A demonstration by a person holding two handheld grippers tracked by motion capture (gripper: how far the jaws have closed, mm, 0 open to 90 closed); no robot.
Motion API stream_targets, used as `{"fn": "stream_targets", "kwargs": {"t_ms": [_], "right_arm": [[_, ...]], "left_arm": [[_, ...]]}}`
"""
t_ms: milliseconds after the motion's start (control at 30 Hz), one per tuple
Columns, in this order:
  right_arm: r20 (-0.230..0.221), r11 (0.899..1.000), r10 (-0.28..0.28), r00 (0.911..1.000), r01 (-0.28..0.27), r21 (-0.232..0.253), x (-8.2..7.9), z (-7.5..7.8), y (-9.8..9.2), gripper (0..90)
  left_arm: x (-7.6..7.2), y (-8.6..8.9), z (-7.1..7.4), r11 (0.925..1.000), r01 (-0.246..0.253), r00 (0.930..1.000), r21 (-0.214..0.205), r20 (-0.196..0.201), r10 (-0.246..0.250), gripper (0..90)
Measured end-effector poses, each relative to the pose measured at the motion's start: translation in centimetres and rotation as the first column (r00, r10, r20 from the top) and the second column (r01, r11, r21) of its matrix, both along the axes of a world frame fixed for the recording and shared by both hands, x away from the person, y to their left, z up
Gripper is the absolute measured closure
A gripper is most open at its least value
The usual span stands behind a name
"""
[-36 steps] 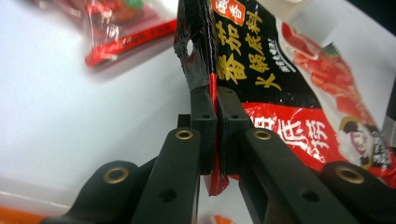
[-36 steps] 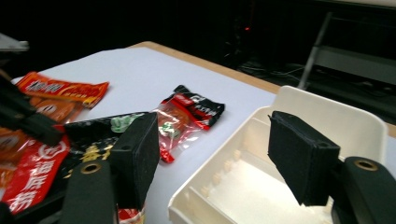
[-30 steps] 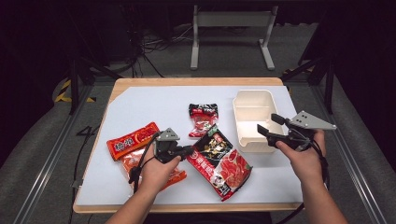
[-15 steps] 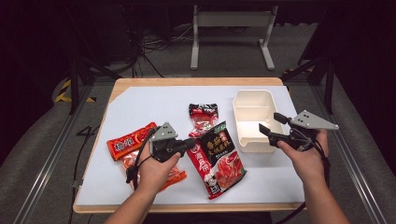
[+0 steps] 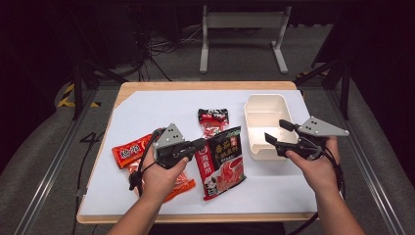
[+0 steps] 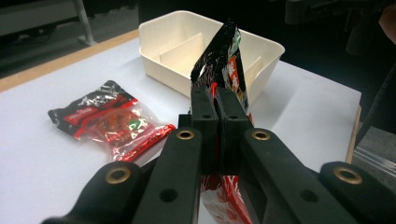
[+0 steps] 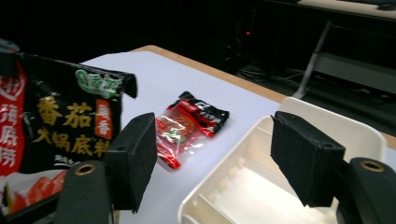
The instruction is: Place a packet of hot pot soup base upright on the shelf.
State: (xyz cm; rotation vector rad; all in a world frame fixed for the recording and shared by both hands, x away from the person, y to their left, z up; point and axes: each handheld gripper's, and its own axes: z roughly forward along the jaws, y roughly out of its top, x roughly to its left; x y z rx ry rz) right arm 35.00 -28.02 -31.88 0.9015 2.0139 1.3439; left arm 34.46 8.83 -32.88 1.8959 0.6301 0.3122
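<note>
Now the black-and-red soup-base pouch (image 5: 221, 160) sits at the desk's centre, its upper left edge pinched between the closed fingers of the left gripper (image 5: 199, 143) and tilted up off the white desk (image 5: 147, 112). At two o'clock from it stands the cream divided box (image 5: 259, 105). Beside the box's right wall, the right gripper (image 5: 278, 132) hovers, fingers spread wide and holding nothing.

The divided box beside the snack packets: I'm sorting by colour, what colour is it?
Cream-white box, clearest in the high view.
</note>
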Motion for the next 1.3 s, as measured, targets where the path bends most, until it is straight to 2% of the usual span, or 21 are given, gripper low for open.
{"fn": "stream_targets", "kwargs": {"t_ms": [233,367,500,600,800,900,1033,1133,1300], "right_arm": [[-0.020,0.995,0.102,0.9945,-0.102,0.000,0.2,-0.1,2.2,32.2],[-0.025,0.990,0.143,0.9895,-0.143,-0.012,0.3,-0.1,3.3,32.2],[-0.030,0.984,0.174,0.9844,-0.174,-0.023,0.5,0.0,4.2,32.4],[-0.042,0.974,0.220,0.9745,-0.222,-0.038,0.7,0.1,4.9,36.8],[-0.064,0.967,0.253,0.9655,-0.254,-0.014,1.4,0.1,5.6,36.8],[-0.096,0.957,0.288,0.9530,-0.289,-0.004,1.9,0.1,5.8,35.4],[-0.099,0.940,0.338,0.9359,-0.340,-0.003,2.2,0.0,6.3,33.8],[-0.099,0.935,0.352,0.9306,-0.355,-0.013,2.2,-0.1,6.7,33.1],[-0.098,0.932,0.358,0.9285,-0.361,-0.015,2.5,-0.2,6.8,31.9]], "left_arm": [[-0.1,0.2,0.9,1.0000,0.009,0.9993,0.004,0.036,-0.009,88.1],[-0.2,0.2,1.5,0.9998,0.019,0.9979,0.003,0.063,-0.019,88.1],[-0.3,0.1,1.8,0.9993,0.035,0.9971,-0.010,0.068,-0.034,88.1],[-0.3,0.0,1.9,0.9986,0.048,0.9965,-0.021,0.070,-0.046,88.0],[-0.3,-0.1,2.3,0.9978,0.059,0.9955,-0.032,0.076,-0.056,88.0],[-0.3,-0.2,2.5,0.9972,0.066,0.9947,-0.034,0.082,-0.063,88.0],[-0.3,-0.4,2.6,0.9967,0.071,0.9944,-0.039,0.080,-0.068,87.9],[-0.3,-0.5,2.6,0.9962,0.073,0.9943,-0.049,0.082,-0.068,87.9],[-0.4,-0.5,2.6,0.9945,0.084,0.9930,-0.062,0.088,-0.078,87.9]]}}
